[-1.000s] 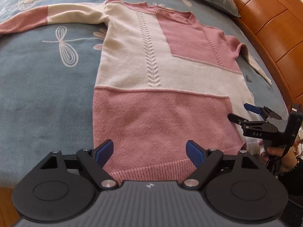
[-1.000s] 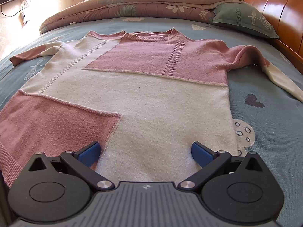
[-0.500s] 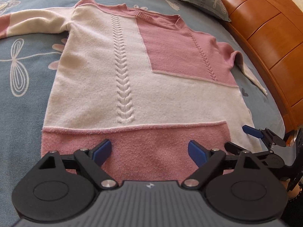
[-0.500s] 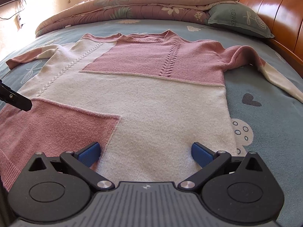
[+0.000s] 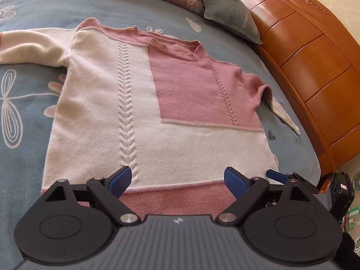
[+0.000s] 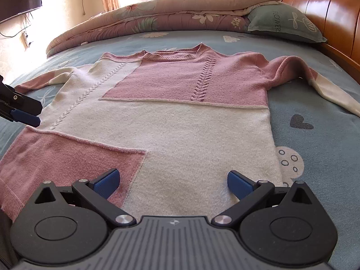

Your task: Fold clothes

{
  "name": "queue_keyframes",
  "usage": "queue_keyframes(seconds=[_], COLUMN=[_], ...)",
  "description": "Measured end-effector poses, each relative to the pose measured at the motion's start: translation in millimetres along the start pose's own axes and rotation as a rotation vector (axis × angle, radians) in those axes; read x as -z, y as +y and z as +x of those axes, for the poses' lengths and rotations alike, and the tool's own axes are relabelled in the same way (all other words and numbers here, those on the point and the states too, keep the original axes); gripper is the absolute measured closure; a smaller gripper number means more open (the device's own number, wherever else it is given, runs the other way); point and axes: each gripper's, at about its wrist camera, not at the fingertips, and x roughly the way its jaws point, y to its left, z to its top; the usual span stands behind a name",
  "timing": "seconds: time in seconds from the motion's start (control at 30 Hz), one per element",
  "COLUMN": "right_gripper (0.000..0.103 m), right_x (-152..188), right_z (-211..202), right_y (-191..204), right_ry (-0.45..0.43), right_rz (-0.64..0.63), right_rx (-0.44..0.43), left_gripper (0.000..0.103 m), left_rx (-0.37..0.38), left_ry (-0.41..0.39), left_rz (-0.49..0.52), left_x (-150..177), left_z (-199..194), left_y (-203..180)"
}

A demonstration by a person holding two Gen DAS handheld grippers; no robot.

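The left tongs (image 5: 177, 181) are held wide apart above the lower part of a pink and cream sweater (image 5: 157, 117), with nothing gripped between the blue pads (image 5: 119, 180). The right tongs (image 6: 172, 181) are likewise spread wide and empty, poised over the sweater's hem near its right side. The sweater is laid flat, front up, on a bed (image 6: 315, 103) covered with a blue patterned sheet, the neckline pointed away from both cameras. One sleeve (image 5: 29, 45) is stretched out to the left; the other sleeve (image 6: 315, 78) is bent at the right, close to a wooden headboard (image 5: 315, 72). A grey-green pillow (image 6: 283, 21) is seen against the headboard, and a rolled quilt (image 6: 157, 20) is piled at the far edge of the bed.
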Motion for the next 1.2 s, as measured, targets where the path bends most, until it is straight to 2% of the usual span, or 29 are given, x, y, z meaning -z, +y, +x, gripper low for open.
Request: queue_keyframes(seconds=[0.17, 0.3, 0.37, 0.5, 0.57, 0.67, 0.77, 0.83, 0.87, 0.97, 1.07, 1.13, 1.2], right_gripper=[0.000, 0.000, 0.000, 0.000, 0.000, 0.000, 0.000, 0.000, 0.000, 0.000, 0.000, 0.000, 0.000], right_x=[-45, -82, -95, -94, -83, -80, -78, -78, -78, -78, -78, -80, -81], right_z=[27, 49, 72, 108, 108, 105, 104, 104, 104, 103, 103, 101, 96], right_y=[-8, -15, -17, -29, -29, -27, -28, -28, -28, -29, -28, -26, -24], right_ry=[-0.025, -0.046, -0.017, 0.051, -0.003, -0.010, -0.023, -0.026, -0.027, -0.027, -0.026, -0.021, -0.023], right_rz=[-0.062, -0.113, -0.129, -0.072, -0.079, -0.114, -0.106, -0.112, -0.110, -0.112, -0.113, -0.106, -0.100], right_rx=[0.002, 0.005, 0.017, 0.033, 0.033, 0.034, 0.027, 0.029, 0.027, 0.023, 0.027, 0.038, 0.044], left_gripper=[0.014, 0.014, 0.014, 0.014, 0.014, 0.014, 0.014, 0.014, 0.014, 0.014, 0.014, 0.014, 0.014], left_rx=[0.017, 0.032, 0.032, 0.038, 0.044, 0.057, -0.002, -0.105, -0.126, -0.146, -0.183, -0.153, -0.058], left_ry=[-0.032, -0.026, -0.037, -0.075, -0.082, -0.078, -0.091, -0.122, -0.128, -0.187, -0.170, -0.157, -0.123], left_rz=[0.009, -0.039, -0.066, -0.133, -0.160, -0.187, -0.193, -0.208, -0.207, -0.223, -0.225, -0.171, -0.102], left_x=[-46, -80, -102, -146, -165, -188, -211, -222, -228, -240, -246, -244, -238], left_z=[23, 52, 63, 86, 104, 136, 174, 192, 200, 209, 205, 197, 189], left_y=[-2, 5, 8, 14, 15, 15, 19, 26, 30, 36, 27, 8, -17])
